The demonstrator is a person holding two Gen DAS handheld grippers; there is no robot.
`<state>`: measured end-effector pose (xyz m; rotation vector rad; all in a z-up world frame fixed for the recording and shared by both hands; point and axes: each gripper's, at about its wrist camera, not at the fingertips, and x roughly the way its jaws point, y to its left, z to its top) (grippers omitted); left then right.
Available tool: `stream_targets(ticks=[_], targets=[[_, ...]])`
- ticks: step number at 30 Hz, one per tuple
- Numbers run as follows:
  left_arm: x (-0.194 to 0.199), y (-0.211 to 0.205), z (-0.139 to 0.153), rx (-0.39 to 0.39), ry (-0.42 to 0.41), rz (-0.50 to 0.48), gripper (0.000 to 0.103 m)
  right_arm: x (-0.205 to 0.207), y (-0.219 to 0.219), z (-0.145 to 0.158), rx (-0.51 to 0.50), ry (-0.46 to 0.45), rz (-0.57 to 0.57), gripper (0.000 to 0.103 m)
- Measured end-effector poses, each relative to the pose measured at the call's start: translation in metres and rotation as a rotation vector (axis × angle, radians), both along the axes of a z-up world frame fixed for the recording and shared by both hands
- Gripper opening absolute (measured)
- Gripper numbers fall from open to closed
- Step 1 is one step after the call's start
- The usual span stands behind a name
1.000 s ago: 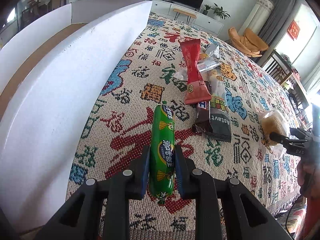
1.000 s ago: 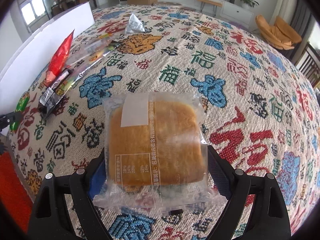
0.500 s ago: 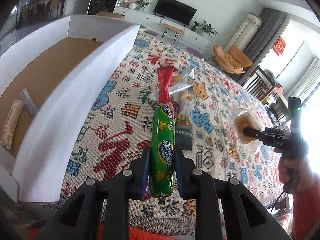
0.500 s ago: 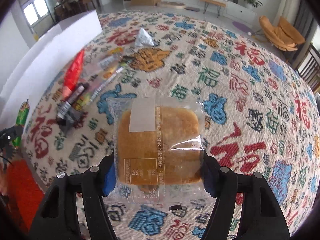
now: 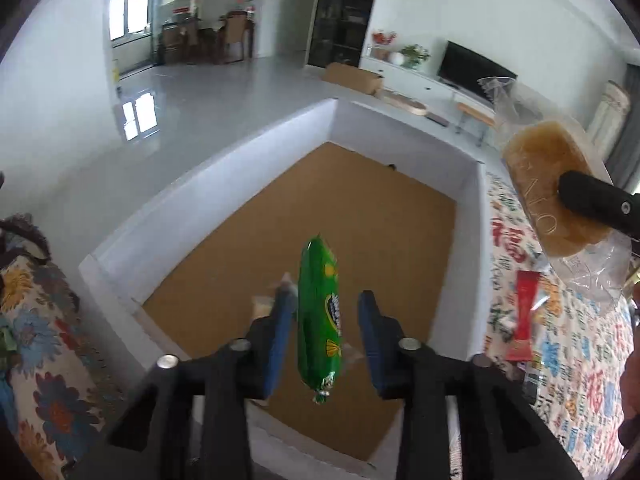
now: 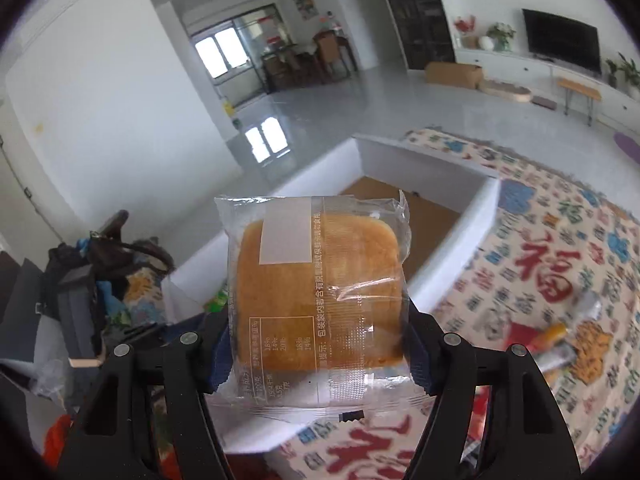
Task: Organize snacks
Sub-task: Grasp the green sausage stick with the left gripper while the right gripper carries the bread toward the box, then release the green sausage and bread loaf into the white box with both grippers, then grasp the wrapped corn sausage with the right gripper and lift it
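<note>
Green sausage stick (image 5: 320, 322) hangs loose between my left tongs (image 5: 326, 300) as they spread open — right over the brown floor of the white box (image 5: 224, 168). My right tongs (image 6: 318, 336) grip the wrapped cake (image 6: 318, 284), their jaws easing apart, near the box's right wall.

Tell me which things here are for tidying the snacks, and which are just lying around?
For the job:
- green sausage, loose between the opening left gripper
- wrapped cake, in the right gripper
- white box, below the sausage
- red snack packet, waiting on the cloth

Just around:
- television
- cardboard box on the floor
- wooden bench
</note>
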<state>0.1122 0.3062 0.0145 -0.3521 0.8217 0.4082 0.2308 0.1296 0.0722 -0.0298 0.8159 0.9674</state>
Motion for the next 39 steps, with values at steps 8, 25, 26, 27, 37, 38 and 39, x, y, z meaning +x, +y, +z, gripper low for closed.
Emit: stream_targets(ticks=[8, 25, 26, 27, 37, 38, 39], targets=[[-0.032, -0.018, -0.012, -0.003, -0.079, 0.034, 0.09, -0.009, -0.003, -0.023, -0.016, -0.008, -0.008, 0.078], [-0.001, -0.243, -0.059, -0.078, -0.011, -0.397, 0.096, -0.037, -0.28, -0.155, -0.331, -0.052, -0.444, 0.078], [0.001, -0.25, -0.065, -0.07, -0.005, -0.399, 0.096, -0.041, -0.295, -0.162, -0.329, -0.04, -0.48, 0.078], [0.003, -0.255, -0.071, -0.056, -0.001, -0.396, 0.096, -0.043, -0.309, -0.167, -0.323, -0.027, -0.512, 0.078], [-0.001, -0.235, -0.107, -0.125, 0.039, -0.27, 0.096, -0.006, -0.338, -0.156, -0.224, 0.105, -0.542, 0.078], [0.0, -0.233, -0.108, -0.136, 0.041, -0.264, 0.096, 0.008, -0.332, -0.147, -0.201, 0.125, -0.537, 0.078], [0.001, -0.23, -0.11, -0.146, 0.043, -0.259, 0.096, 0.022, -0.323, -0.138, -0.176, 0.149, -0.528, 0.078]])
